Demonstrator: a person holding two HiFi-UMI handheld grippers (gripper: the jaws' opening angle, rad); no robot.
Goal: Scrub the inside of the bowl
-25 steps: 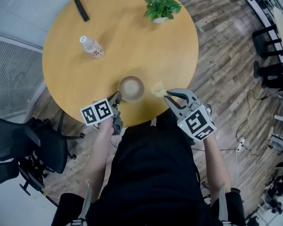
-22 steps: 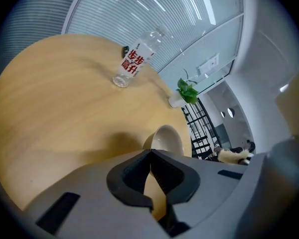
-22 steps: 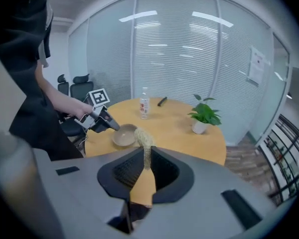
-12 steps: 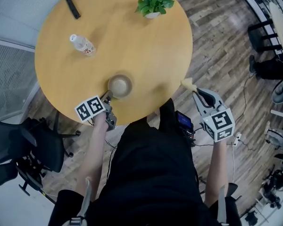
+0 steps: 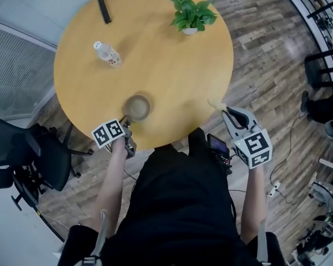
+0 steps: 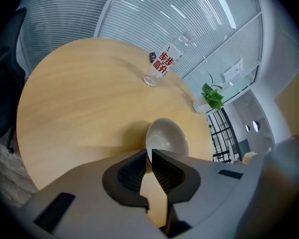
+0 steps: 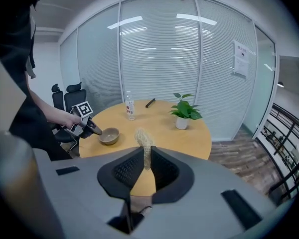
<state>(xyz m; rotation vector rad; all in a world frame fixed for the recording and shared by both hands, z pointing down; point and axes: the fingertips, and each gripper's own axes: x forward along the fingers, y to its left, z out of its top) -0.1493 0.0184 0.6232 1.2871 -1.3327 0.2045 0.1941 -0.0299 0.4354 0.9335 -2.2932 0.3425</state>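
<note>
A beige bowl (image 5: 137,107) stands upright near the front edge of the round wooden table (image 5: 172,65). My left gripper (image 5: 125,119) holds it at the near left rim. In the left gripper view, the bowl (image 6: 167,136) has its thin rim pinched between the jaws of the left gripper (image 6: 150,153). Those jaws have just been opening slightly with the rim still between them. My right gripper (image 5: 225,111) hangs off the table's right edge, away from the bowl, shut on a yellowish mesh scrubber (image 5: 215,103). The scrubber (image 7: 144,139) sticks up from the jaws.
A water bottle (image 5: 107,53) stands at the table's left, a potted plant (image 5: 190,13) at the far side, and a black remote (image 5: 104,8) at the far left. A black office chair (image 5: 22,159) is left of the person. Wooden floor surrounds the table.
My right gripper has carried the scrubber from just right of the bowl out past the table's right edge. The left gripper stays at the bowl's rim, a little lower.
</note>
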